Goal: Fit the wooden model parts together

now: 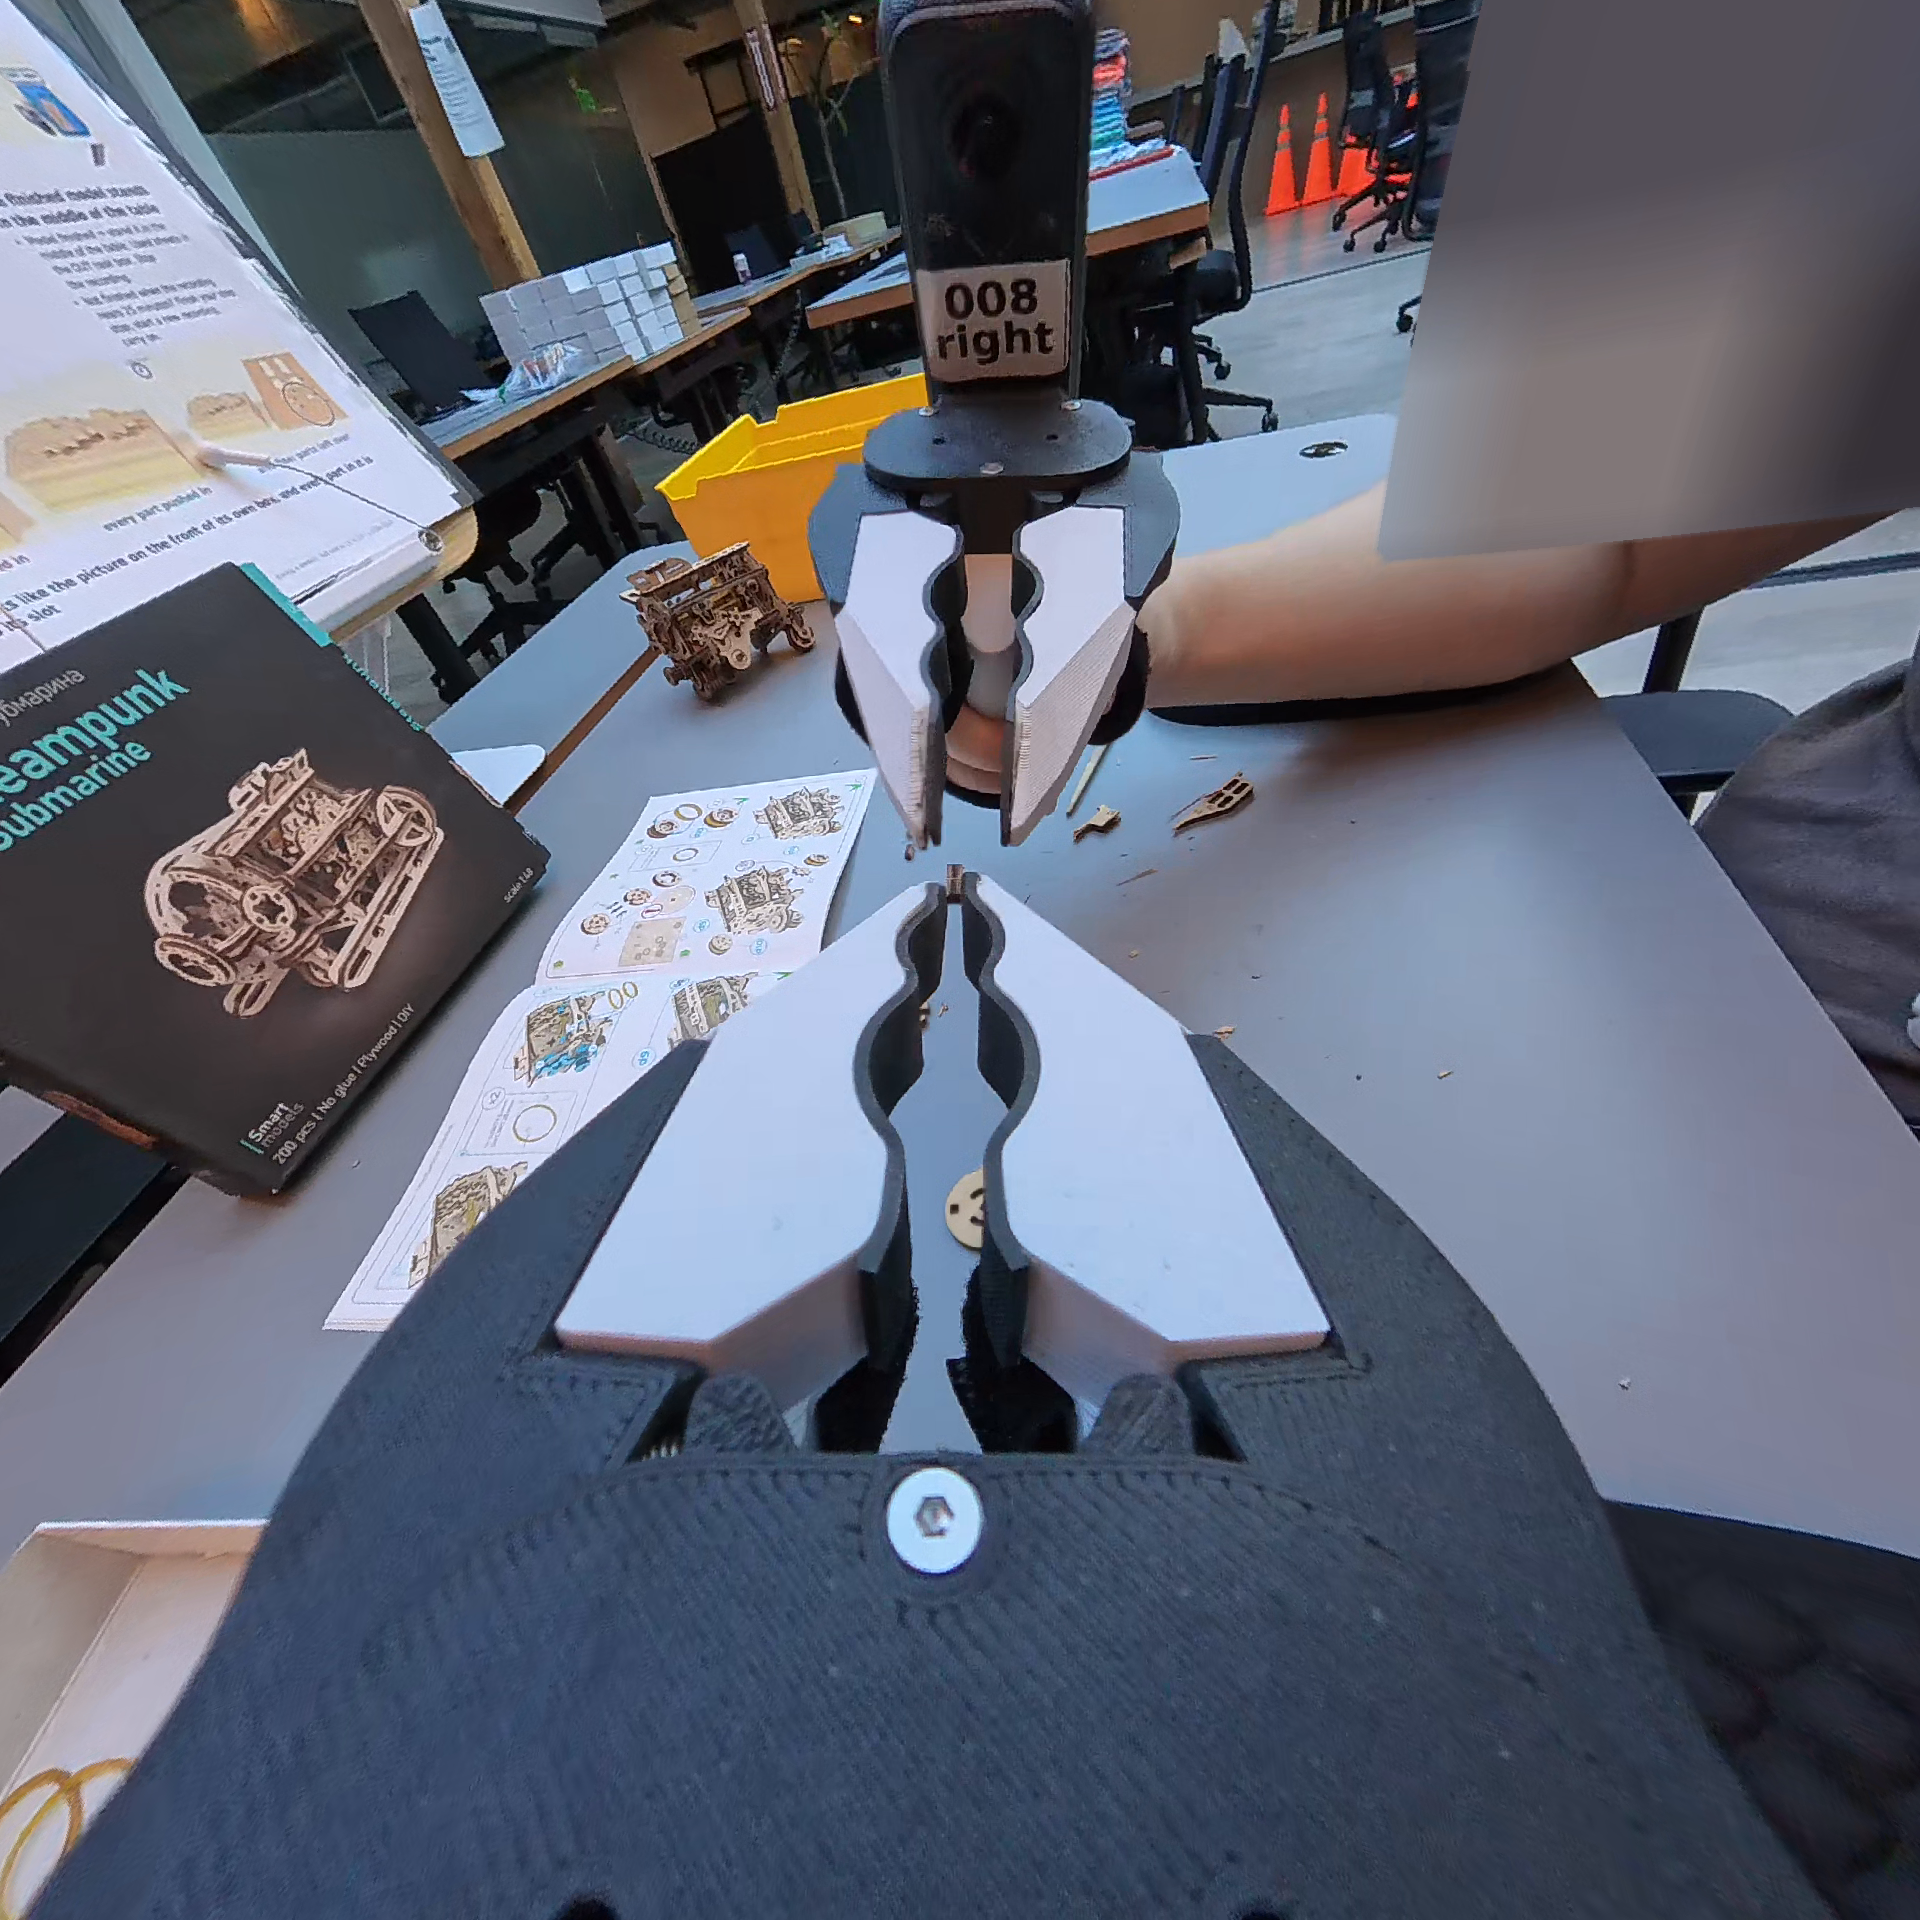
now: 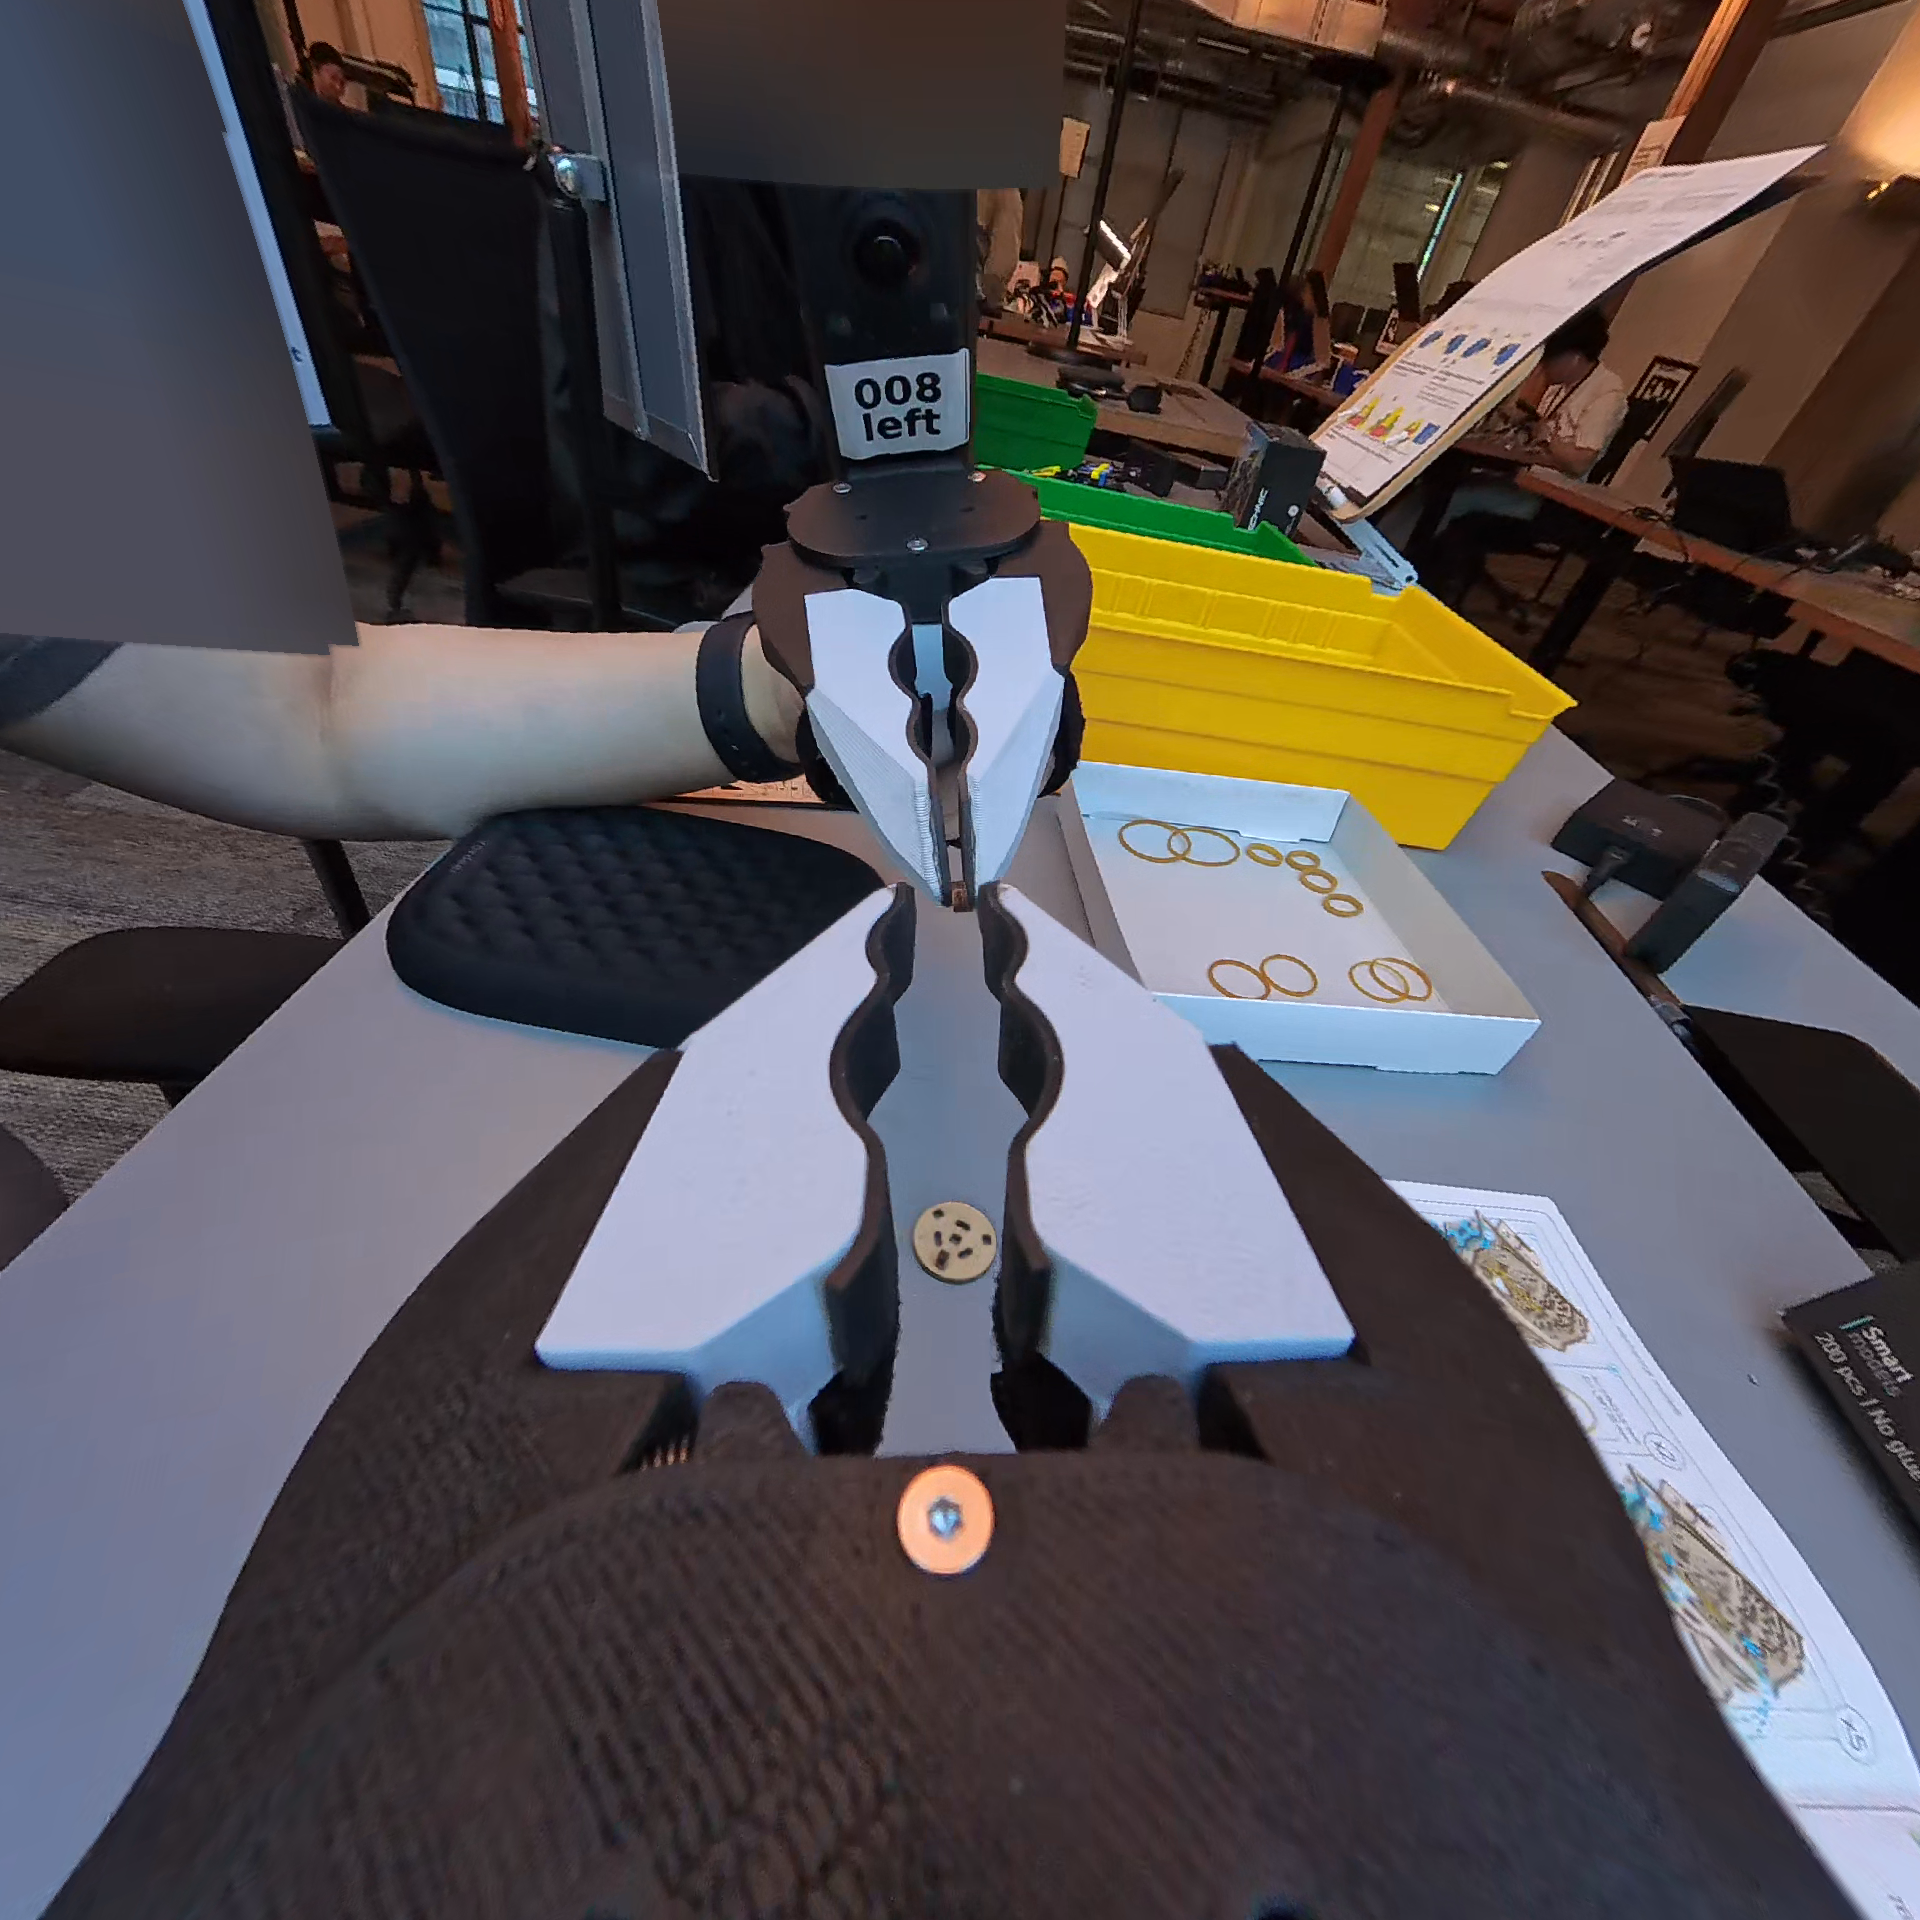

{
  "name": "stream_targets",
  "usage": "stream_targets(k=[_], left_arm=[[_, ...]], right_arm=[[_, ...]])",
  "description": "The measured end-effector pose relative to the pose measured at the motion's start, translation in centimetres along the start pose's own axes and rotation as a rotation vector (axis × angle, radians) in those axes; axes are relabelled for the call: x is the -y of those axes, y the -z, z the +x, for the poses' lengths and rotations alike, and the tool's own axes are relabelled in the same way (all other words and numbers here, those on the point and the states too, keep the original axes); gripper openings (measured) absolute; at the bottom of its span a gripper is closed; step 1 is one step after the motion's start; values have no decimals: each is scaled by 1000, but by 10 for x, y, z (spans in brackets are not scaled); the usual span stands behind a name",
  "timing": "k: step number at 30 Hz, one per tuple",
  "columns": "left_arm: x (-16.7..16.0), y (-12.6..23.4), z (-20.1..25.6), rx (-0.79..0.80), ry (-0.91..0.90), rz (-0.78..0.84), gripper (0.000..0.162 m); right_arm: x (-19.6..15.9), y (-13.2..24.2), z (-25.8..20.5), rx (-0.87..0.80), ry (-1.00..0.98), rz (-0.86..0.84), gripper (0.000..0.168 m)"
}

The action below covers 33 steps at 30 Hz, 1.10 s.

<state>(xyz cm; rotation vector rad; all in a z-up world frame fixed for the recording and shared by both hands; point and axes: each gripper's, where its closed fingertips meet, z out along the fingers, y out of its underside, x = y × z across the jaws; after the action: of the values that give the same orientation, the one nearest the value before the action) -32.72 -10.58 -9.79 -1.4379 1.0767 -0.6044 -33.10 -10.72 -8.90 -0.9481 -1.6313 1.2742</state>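
The left gripper (image 1: 954,891) pinches a tiny dark wooden peg (image 1: 953,885) by its very tip, above the grey table (image 1: 1455,1091). The right gripper (image 1: 961,831), spread apart, faces it closely. The peg could slip during handover, apparently barely held. A round perforated wooden disc (image 2: 954,1244) lies on the table below.

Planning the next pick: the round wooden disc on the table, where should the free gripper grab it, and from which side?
Probably by the rim, from straight above. The disc lies flat on the table and looks thin, so no face is open to a side approach. Set the jaws on opposite points of its edge. The right gripper is open; the left gripper already pinches a small wooden piece.
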Motion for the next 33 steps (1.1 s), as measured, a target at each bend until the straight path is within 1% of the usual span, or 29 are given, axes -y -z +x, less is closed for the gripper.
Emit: stream_targets(k=[5,8,12,17,19,22,23,24,26,28,31,33], left_arm=[[2,-1,2,-2,-8,2,1],[4,-2,4,-6,-14,4,1],[5,-3,5,-6,-19,5,1],[5,-3,6,-6,-22,-1,1],[2,-2,2,32,-68,-25,4],[2,-2,-11,190,-229,-73,20],[4,-3,-11,227,-287,-86,23],[5,-3,-11,255,-343,-108,23],[5,-6,-11,306,-442,-139,21],[4,-9,-11,328,-507,-154,14],[-3,-12,-10,330,-551,-183,5],[-3,-13,-10,332,-557,-183,4]], right_arm=[[-1,-2,2,-7,-18,6,10],[-2,-3,-1,11,-28,5,4],[-1,-2,-2,20,-31,14,1],[-2,-3,-3,30,-52,-10,1],[-3,-2,-1,34,-90,-14,1],[-7,0,5,39,-188,-16,1],[-8,1,7,43,-232,-13,0],[-10,1,11,39,-286,-19,0],[-11,3,10,95,-407,-11,1],[-9,5,13,120,-498,26,0],[-8,6,12,160,-558,42,1],[-7,7,10,179,-572,41,0]])
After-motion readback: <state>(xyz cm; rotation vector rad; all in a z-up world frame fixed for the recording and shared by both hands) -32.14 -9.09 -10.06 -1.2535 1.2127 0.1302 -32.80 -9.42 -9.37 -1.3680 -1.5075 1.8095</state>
